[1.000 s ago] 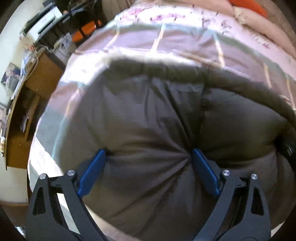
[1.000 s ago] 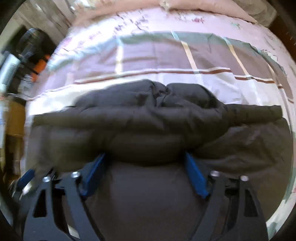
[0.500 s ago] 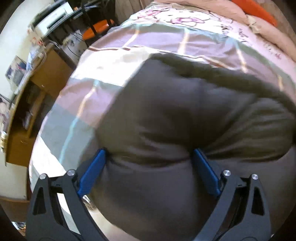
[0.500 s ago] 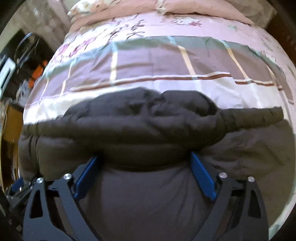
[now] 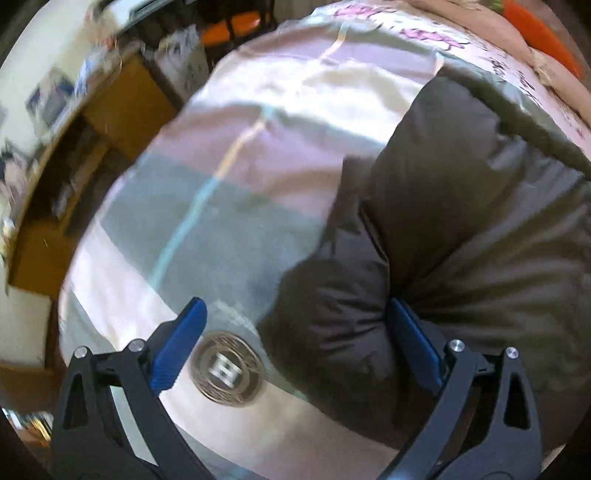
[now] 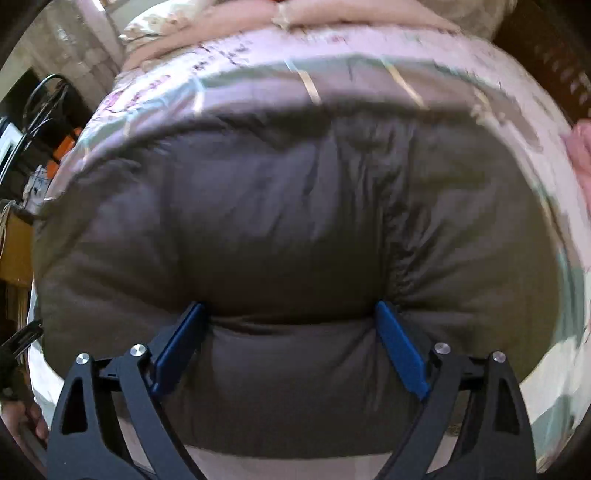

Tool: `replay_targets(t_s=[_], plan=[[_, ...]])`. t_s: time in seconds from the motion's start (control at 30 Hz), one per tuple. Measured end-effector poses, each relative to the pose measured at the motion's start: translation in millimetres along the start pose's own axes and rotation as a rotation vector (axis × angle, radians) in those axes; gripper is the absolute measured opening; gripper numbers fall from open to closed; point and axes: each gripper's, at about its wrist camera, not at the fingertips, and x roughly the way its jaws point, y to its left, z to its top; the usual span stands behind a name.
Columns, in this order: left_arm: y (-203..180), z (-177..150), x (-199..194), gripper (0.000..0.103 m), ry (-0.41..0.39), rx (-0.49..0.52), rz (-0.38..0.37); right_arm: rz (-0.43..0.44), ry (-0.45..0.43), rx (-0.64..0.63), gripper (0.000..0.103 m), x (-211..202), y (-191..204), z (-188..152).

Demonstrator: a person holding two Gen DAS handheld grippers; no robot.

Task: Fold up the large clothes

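My right tool (image 6: 288, 332) has its blades spread apart, pressed into the puffy jacket (image 6: 295, 221), I think to flatten the fold. My left tool (image 5: 293, 341) is also spread, one blade touching the jacket's edge at 3 o'clock, gripping nothing. The jacket lies bunched on the bed (image 5: 229, 192), filling the view from 12 to 5 o'clock. A round badge (image 5: 225, 369) sits on the cover between the left blades

I see the jacket (image 5: 461, 221) lying on the bed (image 5: 229, 177), right of my left gripper (image 5: 295, 317); a desk (image 5: 122, 107) stands beyond the bed's left edge, pillows (image 6: 295, 26) behind.
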Motion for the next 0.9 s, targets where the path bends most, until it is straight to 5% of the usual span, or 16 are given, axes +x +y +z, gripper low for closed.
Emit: replay_targets(t_s=[0.2, 0.3, 0.37, 0.5, 0.6, 0.77, 0.9], plan=[[-12.6, -16.7, -53.8, 0.092, -0.096, 0.022, -0.066, 0.036, -0.140, 0.038, 0.092, -51.5, 9.2, -3.4], [-43.8, -31.2, -41.3, 0.092, -0.037, 0.139, -0.039, 0.008, 0.020, -0.004, 0.092, -14.7, 19.4, -10.6], [-55.8, -34.8, -30.5, 0.091, 0.033, 0.168, -0.063, 0.016, 0.054, 0.046, 0.092, -6.5, 14.7, -10.5], [-51.6, -40.0, -67.0, 0.095, 0.003, 0.168, -0.188, -0.006, -0.059, 0.017, 0.092, -58.2, 21.2, -11.9], [-51.1, -54.4, -108.0, 0.099, -0.040, 0.222, -0.207, -0.017, -0.039, -0.014, 0.093, -87.2, 28.8, -21.5], [-35.8, -77.4, -174.4, 0.100, -0.025, 0.231, -0.259, -0.216, 0.025, -0.014, 0.099, -144.8, 31.3, -34.7], [-22.0, -83.6, -236.6, 0.101, -0.043, 0.259, -0.271, -0.164, -0.020, -0.024, 0.099, -204.4, 31.5, -38.5]])
